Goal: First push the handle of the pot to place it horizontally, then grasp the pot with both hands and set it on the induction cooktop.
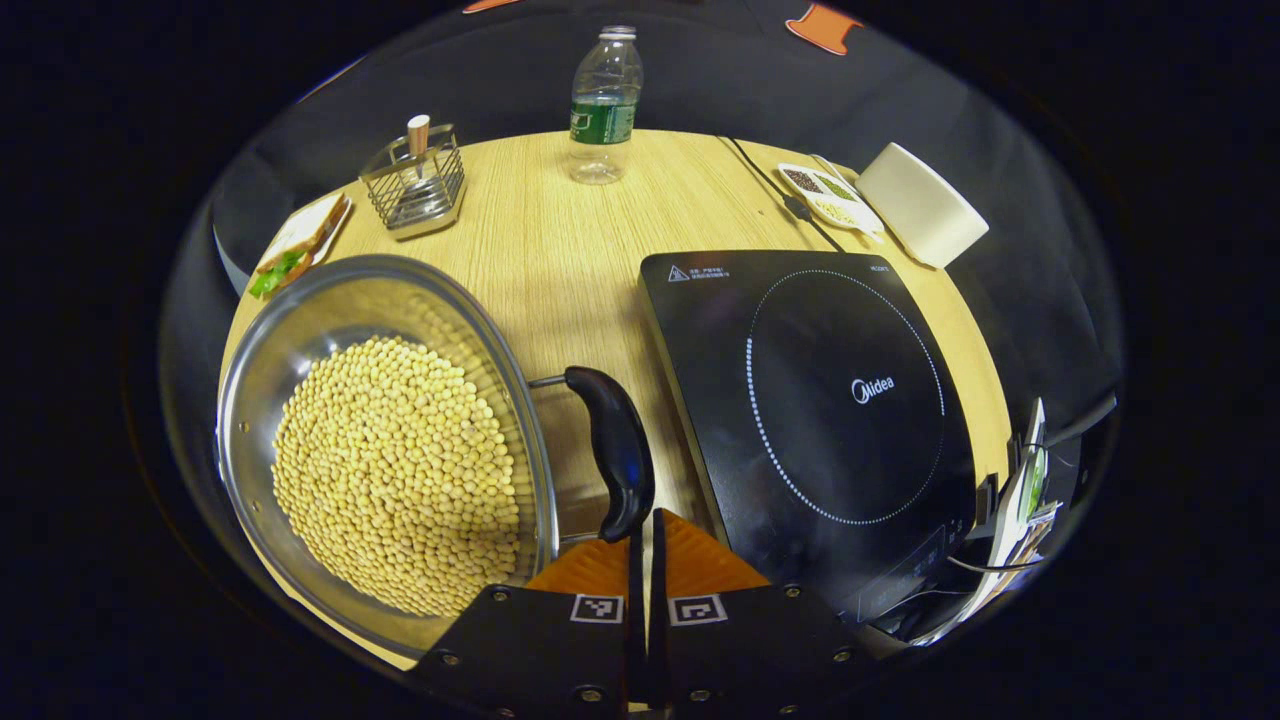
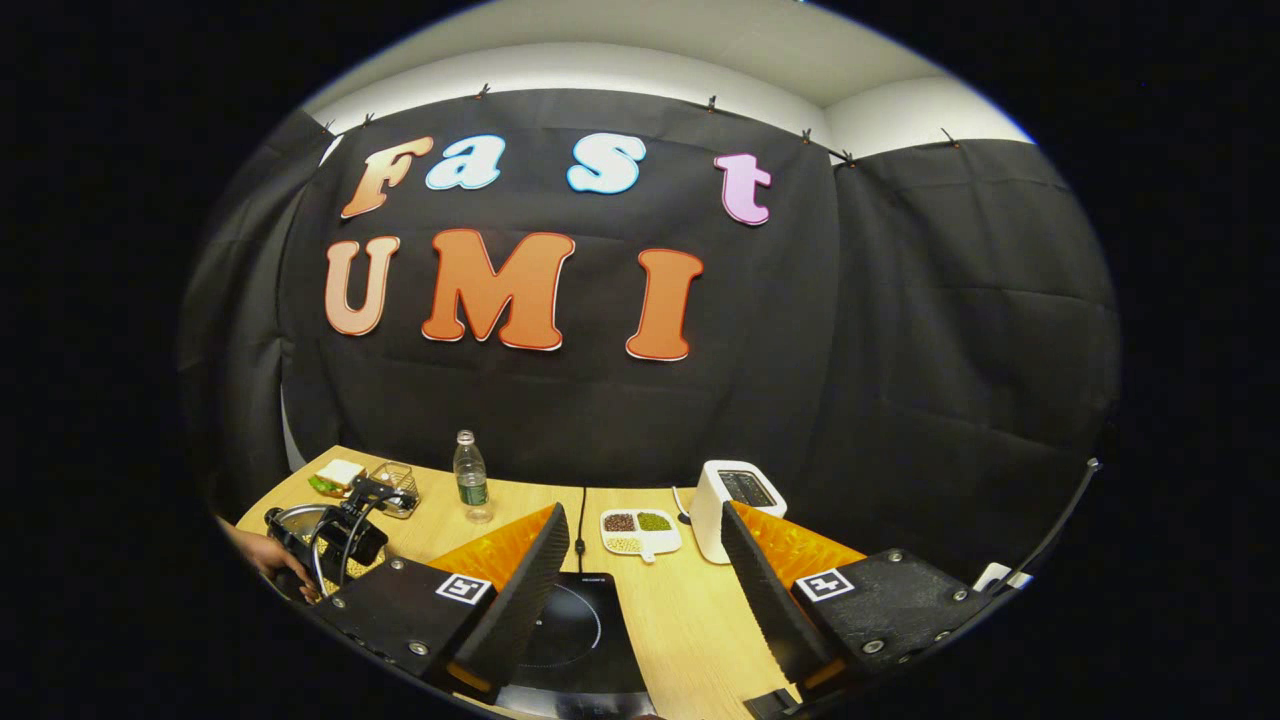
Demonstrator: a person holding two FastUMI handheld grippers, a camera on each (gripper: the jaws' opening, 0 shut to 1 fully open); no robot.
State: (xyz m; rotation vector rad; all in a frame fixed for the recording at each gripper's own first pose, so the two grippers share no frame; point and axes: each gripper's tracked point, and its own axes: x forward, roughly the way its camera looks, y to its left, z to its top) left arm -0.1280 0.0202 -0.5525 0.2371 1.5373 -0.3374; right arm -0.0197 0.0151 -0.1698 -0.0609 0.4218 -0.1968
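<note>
A steel pot (image 1: 330, 330) full of yellow beans sits on the wooden table at the left of the left gripper view. Its black handle (image 1: 615, 450) hangs on a wire bail at the pot's right side and curves down toward me. My left gripper (image 1: 645, 520) is shut, with nothing between its fingers and its tips at the handle's lower end. The black induction cooktop (image 1: 840, 400) lies right of the handle. In the right gripper view my right gripper (image 2: 640, 550) stands open above the cooktop (image 2: 570, 630). The pot (image 2: 300, 530) is far left there, behind the left gripper (image 2: 340, 540).
At the back of the table stand a water bottle (image 1: 605, 105), a wire basket (image 1: 413, 185), a sandwich on a plate (image 1: 300, 245), a divided dish of grains (image 1: 830, 195) and a white toaster (image 1: 920, 205). A black cord (image 1: 775, 190) runs to the cooktop. A hand (image 2: 265, 555) holds the left gripper.
</note>
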